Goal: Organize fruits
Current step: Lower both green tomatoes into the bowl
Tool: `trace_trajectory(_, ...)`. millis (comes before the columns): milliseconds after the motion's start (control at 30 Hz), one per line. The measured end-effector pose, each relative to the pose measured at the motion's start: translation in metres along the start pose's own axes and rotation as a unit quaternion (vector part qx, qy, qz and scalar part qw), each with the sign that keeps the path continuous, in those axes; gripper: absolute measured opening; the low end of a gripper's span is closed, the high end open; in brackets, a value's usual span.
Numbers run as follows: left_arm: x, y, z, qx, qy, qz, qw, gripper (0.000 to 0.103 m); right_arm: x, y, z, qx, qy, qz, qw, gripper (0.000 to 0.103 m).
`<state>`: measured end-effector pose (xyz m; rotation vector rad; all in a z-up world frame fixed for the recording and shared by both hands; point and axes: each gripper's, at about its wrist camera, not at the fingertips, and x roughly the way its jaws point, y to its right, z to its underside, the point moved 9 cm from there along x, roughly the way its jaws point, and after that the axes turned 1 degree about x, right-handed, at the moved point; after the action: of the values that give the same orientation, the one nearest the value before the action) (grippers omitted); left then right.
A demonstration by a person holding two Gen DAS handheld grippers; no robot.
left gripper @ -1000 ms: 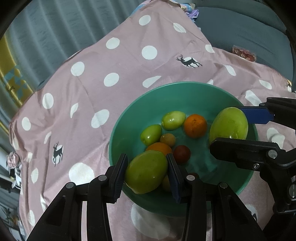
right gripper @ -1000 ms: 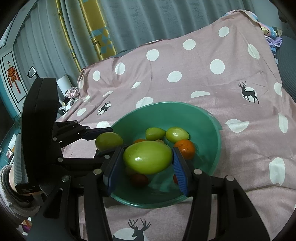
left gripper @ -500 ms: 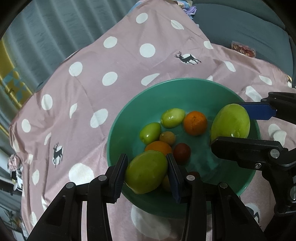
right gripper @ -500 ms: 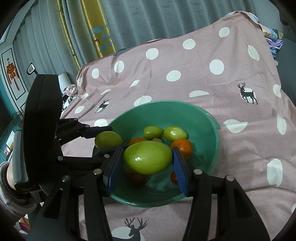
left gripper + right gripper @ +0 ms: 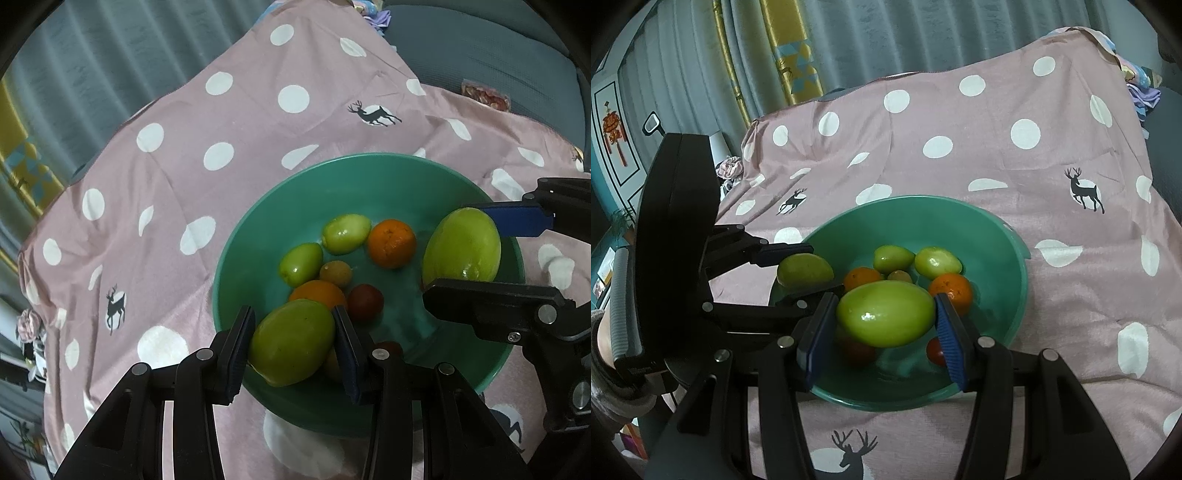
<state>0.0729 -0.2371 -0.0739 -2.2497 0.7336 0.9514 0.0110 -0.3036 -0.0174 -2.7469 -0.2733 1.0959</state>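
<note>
Left wrist view: the left gripper [image 5: 293, 345] pinches a green mango [image 5: 291, 341] between its fingers at lower centre, over the near rim of the teal bowl [image 5: 369, 181]. At right, the right gripper [image 5: 476, 254] clamps a second mango [image 5: 461, 245]. Oranges and small green fruits lie in the bowl

Right wrist view: the right gripper [image 5: 886, 314] grips its mango [image 5: 884, 312] at centre, above the bowl [image 5: 1008, 266] on the dotted pink cloth [image 5: 997, 147]; the left gripper [image 5: 809, 269] holds its mango [image 5: 803, 269] at the bowl's left rim
</note>
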Motion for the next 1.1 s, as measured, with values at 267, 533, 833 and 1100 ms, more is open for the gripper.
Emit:
trace_trajectory(267, 0.0019, 0.0005, -0.0008, 0.009, -0.007, -0.002, 0.9999, 0.043, 0.0013, -0.0006, 0.0004, -0.002, -0.003, 0.000, 1.000, 0.053)
trace_trajectory(533, 0.0037, 0.0021, -0.0001, 0.016, -0.012, -0.007, 0.9998, 0.043, 0.0027, -0.0015, 0.0010, -0.008, -0.005, 0.001, 1.000, 0.053)
trace_trajectory(833, 0.0049, 0.0014, -0.0004, 0.017, -0.012, -0.010, 0.9997, 0.043, 0.0030, -0.0026, 0.0008, -0.012, -0.007, 0.001, 1.000, 0.053)
trace_trajectory(1100, 0.0054, 0.0012, -0.0003, 0.019, -0.013, -0.010, 0.9997, 0.043, 0.0029, -0.0056, 0.0005, -0.019, -0.010, 0.004, 1.000, 0.053)
